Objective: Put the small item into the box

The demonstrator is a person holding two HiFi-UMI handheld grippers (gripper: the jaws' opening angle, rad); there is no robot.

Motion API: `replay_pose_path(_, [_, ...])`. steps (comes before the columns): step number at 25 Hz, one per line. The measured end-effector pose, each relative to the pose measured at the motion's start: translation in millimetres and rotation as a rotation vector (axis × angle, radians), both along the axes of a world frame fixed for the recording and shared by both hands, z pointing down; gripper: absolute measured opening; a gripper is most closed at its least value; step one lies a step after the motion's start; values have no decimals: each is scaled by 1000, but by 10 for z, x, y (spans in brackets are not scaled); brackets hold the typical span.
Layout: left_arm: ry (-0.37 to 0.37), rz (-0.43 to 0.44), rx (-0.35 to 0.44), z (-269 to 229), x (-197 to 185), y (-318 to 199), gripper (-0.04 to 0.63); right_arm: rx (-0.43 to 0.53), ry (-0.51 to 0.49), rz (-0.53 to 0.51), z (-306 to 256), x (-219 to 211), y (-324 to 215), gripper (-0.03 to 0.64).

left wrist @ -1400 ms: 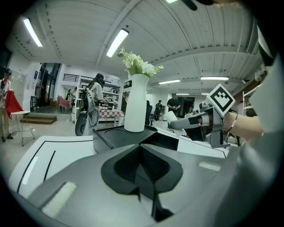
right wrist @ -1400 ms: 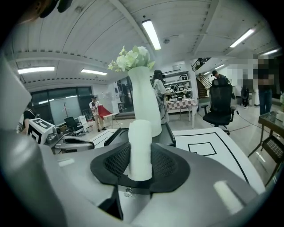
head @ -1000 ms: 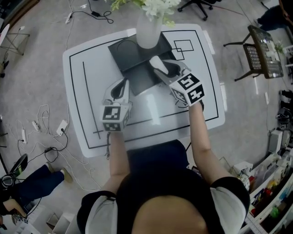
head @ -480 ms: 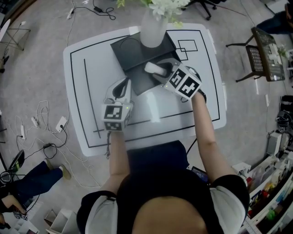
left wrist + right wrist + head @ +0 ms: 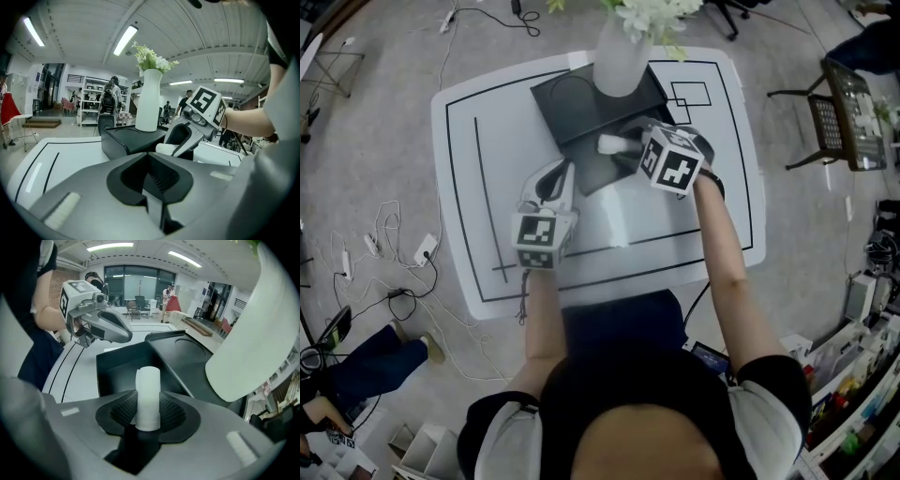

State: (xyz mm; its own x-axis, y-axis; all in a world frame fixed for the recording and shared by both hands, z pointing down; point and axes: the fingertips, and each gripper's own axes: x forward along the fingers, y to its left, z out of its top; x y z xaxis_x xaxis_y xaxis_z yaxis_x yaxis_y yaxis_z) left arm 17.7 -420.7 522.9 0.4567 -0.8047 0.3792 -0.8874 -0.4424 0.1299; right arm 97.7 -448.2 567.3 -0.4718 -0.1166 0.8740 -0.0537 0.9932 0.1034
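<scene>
The small item is a white cylinder [image 5: 612, 143] [image 5: 148, 397], and my right gripper [image 5: 625, 147] [image 5: 148, 414] is shut on it. It hangs tilted just over the open tray of the black box [image 5: 586, 161] [image 5: 119, 367]. From the left gripper view the cylinder [image 5: 164, 149] shows at the box's [image 5: 124, 143] near edge. The box's lid [image 5: 572, 101] lies open behind, and a white vase [image 5: 619, 61] [image 5: 253, 333] stands on it. My left gripper [image 5: 563, 172] [image 5: 157, 182] rests on the table just left of the box, shut and holding nothing.
The white table [image 5: 487, 234] has black lines marked on it, and its edge runs close behind the vase. A chair [image 5: 844, 112] stands to the right. Cables and a power strip [image 5: 403, 253] lie on the floor at left. A person's legs [image 5: 366, 375] show at lower left.
My right gripper has rolled and sunk with the white cylinder, which now points down over the box's tray. The left gripper has stayed in place.
</scene>
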Motion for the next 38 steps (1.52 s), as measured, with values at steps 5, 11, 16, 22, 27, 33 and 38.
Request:
replay_pose_path(5, [7,-2,-1,-12,5,-15,11,10,87,-59,125,46,-13,143])
replay_pose_path(11, [18,0,-8,15,20,-28,11,3,152,-109,259,85,-28,143])
replay_pose_path(16, [23,0,-8,17,16,-39,11,-44,142,-99,284,97,-40,143])
replay_pose_path(22, [21,2,-11,53,12,-38,11,-70,142,-90,276,81,-54,144])
replay_pose_path(27, [30,4,-8,50,4,-36,11,-83,142,-87,272,64,-56,147])
replay_pose_path(33, [29,0,-13,42,-22,-32,11,-72,166,-85,242,69,-74,156])
replay_pose_path(38, [32,12,-14,19,4,-6,11,-71,171,-56,278,97,-88,163])
